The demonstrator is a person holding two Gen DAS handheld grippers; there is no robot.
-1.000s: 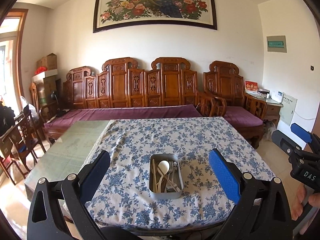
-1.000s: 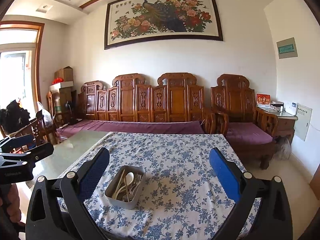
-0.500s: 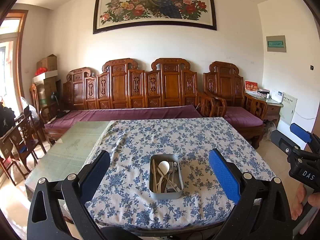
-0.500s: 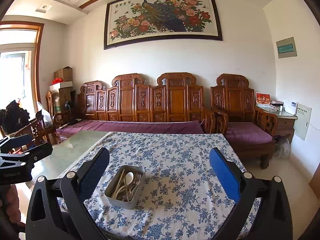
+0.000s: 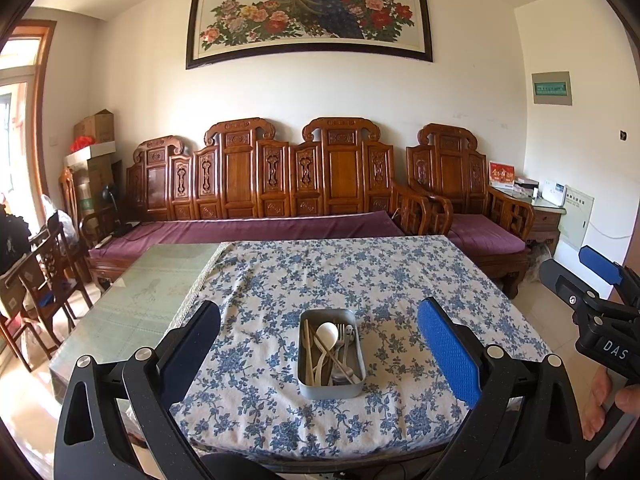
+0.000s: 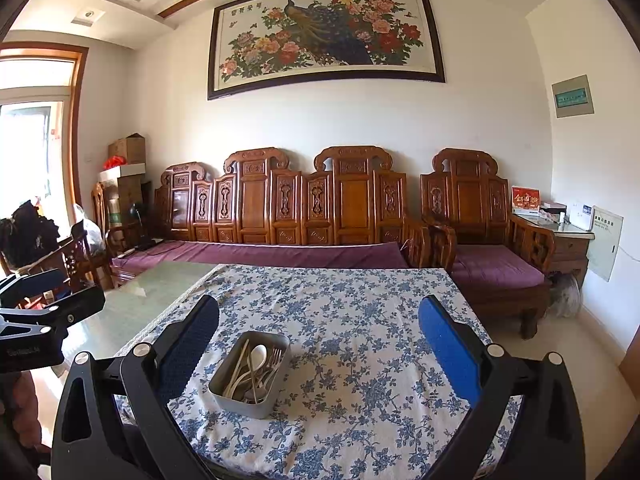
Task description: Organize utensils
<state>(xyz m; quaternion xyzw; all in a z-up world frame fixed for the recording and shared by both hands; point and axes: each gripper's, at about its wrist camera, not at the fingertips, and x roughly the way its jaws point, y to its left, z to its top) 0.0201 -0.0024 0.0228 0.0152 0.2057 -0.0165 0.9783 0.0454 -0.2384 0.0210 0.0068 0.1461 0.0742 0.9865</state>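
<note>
A grey metal tray (image 5: 330,390) stands near the front edge of the blue-flowered tablecloth (image 5: 360,276). It holds a white spoon (image 5: 326,334), forks, chopsticks and other utensils mixed together. The tray also shows in the right wrist view (image 6: 244,402), left of centre. My left gripper (image 5: 319,350) is open and empty, held back from the table, with the tray between its fingers in the view. My right gripper (image 6: 319,350) is open and empty, to the right of the tray. Each gripper also shows at the edge of the other's view.
The table's left part is bare green glass (image 5: 132,304). A carved wooden sofa (image 5: 280,184) with purple cushions stands behind the table. Wooden chairs (image 5: 44,276) stand at the left. A side cabinet (image 5: 548,220) stands at the right wall.
</note>
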